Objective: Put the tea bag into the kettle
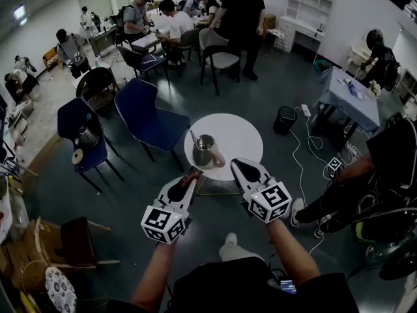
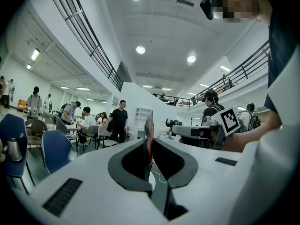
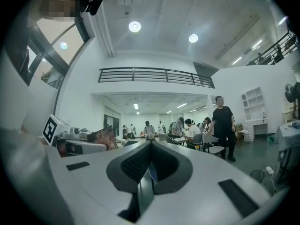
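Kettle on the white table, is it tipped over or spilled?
No, nothing looks odd. The kettle stands upright on the round table, with no spill showing. The tea bag is pinched in the left gripper, not in yet.

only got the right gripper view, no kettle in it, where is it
observer: In the head view the kettle stands on the round white table, straight ahead of the person.
operator: that reddish thing at my left, is it clamped
observer: Yes. The left gripper is shut on the tea bag, which stands edge-on between its jaws.
operator: over the kettle yet
observer: No. The head view shows the tea bag at the kettle's near side, short of its mouth.
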{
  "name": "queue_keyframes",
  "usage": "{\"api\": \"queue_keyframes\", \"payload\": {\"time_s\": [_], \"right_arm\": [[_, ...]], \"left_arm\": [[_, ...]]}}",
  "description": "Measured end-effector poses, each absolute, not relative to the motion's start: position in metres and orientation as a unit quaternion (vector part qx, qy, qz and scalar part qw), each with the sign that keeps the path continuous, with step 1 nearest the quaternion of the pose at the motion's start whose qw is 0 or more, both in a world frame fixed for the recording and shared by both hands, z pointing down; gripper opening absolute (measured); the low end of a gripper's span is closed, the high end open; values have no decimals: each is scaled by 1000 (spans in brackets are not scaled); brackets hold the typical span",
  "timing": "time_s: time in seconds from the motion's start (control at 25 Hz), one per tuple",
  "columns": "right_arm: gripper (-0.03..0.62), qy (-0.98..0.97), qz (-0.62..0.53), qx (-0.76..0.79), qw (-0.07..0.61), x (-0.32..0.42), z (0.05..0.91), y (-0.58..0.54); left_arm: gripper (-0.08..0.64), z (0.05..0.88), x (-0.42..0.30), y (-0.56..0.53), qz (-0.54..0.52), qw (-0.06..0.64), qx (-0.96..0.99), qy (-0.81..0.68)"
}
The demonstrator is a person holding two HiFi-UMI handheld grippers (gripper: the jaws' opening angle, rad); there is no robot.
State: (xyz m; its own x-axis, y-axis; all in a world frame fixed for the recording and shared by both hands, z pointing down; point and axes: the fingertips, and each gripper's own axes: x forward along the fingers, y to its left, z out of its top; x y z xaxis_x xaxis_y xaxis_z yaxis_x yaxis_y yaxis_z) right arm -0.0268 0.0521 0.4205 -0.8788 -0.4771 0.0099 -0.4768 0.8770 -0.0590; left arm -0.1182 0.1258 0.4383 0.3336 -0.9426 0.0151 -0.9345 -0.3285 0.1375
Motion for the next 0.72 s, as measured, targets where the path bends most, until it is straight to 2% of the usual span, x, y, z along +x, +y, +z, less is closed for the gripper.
{"api": "queue_keyframes", "payload": {"time_s": [0.72], "right_arm": [[17, 972, -37, -231, 1, -18, 420, -48]], "left_arm": [[41, 434, -103, 28, -17, 56, 811, -582]]}}
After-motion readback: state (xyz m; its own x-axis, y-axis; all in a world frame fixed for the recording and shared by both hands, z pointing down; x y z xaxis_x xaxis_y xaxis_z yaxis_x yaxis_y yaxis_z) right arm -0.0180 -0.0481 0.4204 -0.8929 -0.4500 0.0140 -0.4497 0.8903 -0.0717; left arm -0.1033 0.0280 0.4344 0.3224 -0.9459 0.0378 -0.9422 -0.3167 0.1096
